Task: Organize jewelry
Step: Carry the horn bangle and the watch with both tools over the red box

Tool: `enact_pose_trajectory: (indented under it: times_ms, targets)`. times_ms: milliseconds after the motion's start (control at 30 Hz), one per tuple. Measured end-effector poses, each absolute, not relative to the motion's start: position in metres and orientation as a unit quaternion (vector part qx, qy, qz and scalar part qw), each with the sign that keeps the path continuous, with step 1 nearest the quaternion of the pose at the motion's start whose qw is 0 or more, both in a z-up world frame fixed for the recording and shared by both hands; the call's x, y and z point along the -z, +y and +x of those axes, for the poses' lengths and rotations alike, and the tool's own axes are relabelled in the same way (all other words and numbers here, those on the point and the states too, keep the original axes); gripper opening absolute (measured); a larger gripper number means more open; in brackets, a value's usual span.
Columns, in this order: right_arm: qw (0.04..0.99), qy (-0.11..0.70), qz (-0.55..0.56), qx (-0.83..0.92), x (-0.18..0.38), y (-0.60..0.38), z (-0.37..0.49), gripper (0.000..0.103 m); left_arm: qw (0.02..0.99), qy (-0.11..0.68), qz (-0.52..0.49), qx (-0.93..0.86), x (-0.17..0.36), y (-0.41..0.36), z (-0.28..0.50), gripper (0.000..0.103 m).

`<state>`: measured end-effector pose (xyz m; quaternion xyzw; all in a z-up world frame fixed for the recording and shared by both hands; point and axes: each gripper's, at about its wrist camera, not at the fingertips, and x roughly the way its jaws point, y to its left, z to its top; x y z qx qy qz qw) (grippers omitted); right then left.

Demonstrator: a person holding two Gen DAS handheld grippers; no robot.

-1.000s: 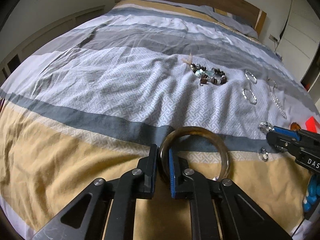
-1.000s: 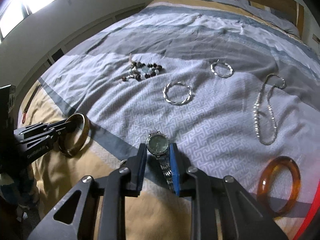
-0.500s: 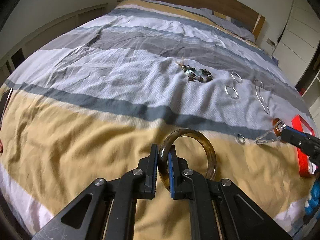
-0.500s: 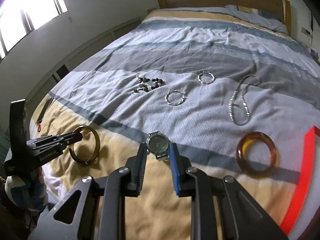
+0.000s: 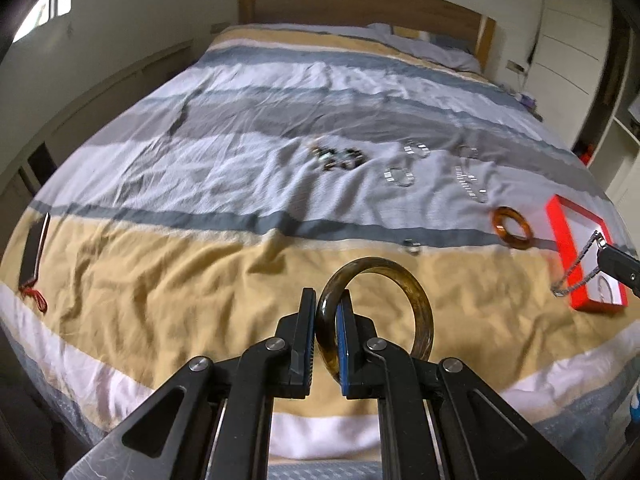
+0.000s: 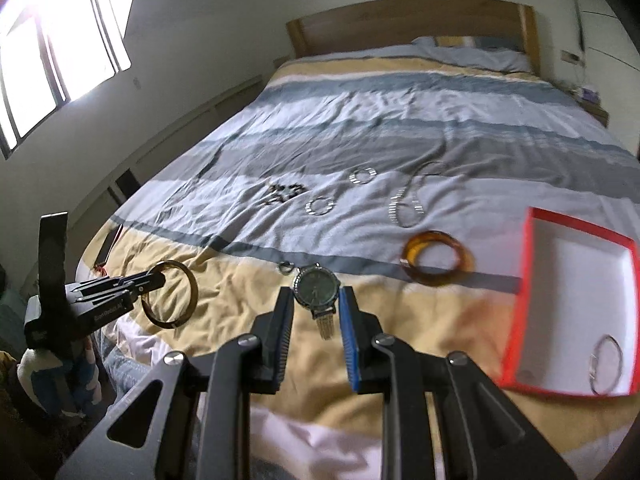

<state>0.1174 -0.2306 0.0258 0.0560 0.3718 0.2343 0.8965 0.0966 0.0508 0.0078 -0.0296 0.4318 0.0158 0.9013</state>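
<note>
My left gripper [image 5: 324, 312] is shut on a dark olive bangle [image 5: 416, 292] and holds it above the yellow band of the bedspread; the bangle [image 6: 188, 280] also shows in the right wrist view. My right gripper [image 6: 316, 304] is shut on a silver watch [image 6: 316, 290] by its case, the strap hanging down; the watch [image 5: 576, 270] shows in the left wrist view too. A red box with a white inside [image 6: 532, 264] lies at the right and holds a thin silver bangle [image 6: 606, 364]. An amber bangle [image 6: 438, 262] lies left of the box.
On the bedspread farther back lie a beaded bracelet [image 6: 284, 194], two silver hoop bracelets [image 6: 319, 205], a silver chain [image 6: 408, 206] and a small ring [image 6: 286, 267]. A dark flat case [image 5: 34, 248] lies at the bed's left edge. The headboard [image 5: 360, 4] is far back.
Both grippers have risen and pulled back from the bed, carrying the bangle and the watch. The red box has come fully into view at the right.
</note>
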Motion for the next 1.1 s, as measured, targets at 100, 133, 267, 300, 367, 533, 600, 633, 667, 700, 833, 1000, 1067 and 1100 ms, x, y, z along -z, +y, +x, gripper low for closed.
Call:
enact_pose_trajectory:
  times_ms: [100,133,267,300,367,533,600,633,667,700,833,1000,1067,1100]
  targets:
    - [0.905,0.361,0.071,-0.215,-0.032,-0.260,0.104,0.021,0.905,0.426,-0.017,0.001,-0.021,0.027,0.092,0.009]
    - [0.907,0.358,0.075,-0.209,-0.034,-0.270,0.100,0.021,0.905,0.425,-0.014,0.007,-0.024,0.020,0.092,0.009]
    - [0.916,0.348,0.091,-0.181,-0.037,-0.310,0.089,0.021,0.906,0.421,0.003,0.039,-0.036,-0.020,0.092,0.009]
    - [0.918,0.346,0.094,-0.172,-0.037,-0.322,0.087,0.021,0.906,0.420,0.007,0.049,-0.038,-0.032,0.093,0.009]
    - [0.920,0.345,0.098,-0.158,-0.037,-0.339,0.085,0.021,0.905,0.421,0.013,0.066,-0.041,-0.052,0.097,0.009]
    - [0.924,0.346,0.110,-0.121,-0.031,-0.386,0.086,0.021,0.898,0.423,0.035,0.113,-0.044,-0.112,0.111,0.009]
    - [0.924,0.349,0.115,-0.107,-0.027,-0.404,0.089,0.021,0.896,0.422,0.047,0.130,-0.045,-0.136,0.117,0.009]
    - [0.923,0.352,0.117,-0.098,-0.023,-0.414,0.092,0.021,0.894,0.422,0.052,0.139,-0.045,-0.147,0.121,0.009]
    - [0.923,0.355,0.119,-0.092,-0.021,-0.421,0.095,0.021,0.892,0.422,0.058,0.150,-0.044,-0.161,0.126,0.009]
    - [0.922,0.357,0.120,-0.086,-0.017,-0.428,0.097,0.021,0.890,0.422,0.064,0.161,-0.043,-0.176,0.131,0.009]
    - [0.918,0.372,0.121,-0.063,-0.002,-0.452,0.121,0.021,0.882,0.424,0.073,0.194,-0.035,-0.224,0.156,0.009]
    - [0.913,0.388,0.114,-0.043,0.014,-0.471,0.157,0.021,0.870,0.433,0.085,0.220,-0.014,-0.279,0.188,0.009]
    - [0.911,0.395,0.111,-0.036,0.021,-0.477,0.169,0.021,0.864,0.440,0.090,0.229,-0.003,-0.297,0.200,0.009]
    - [0.910,0.398,0.109,-0.032,0.024,-0.479,0.176,0.021,0.860,0.444,0.093,0.233,0.003,-0.305,0.206,0.009]
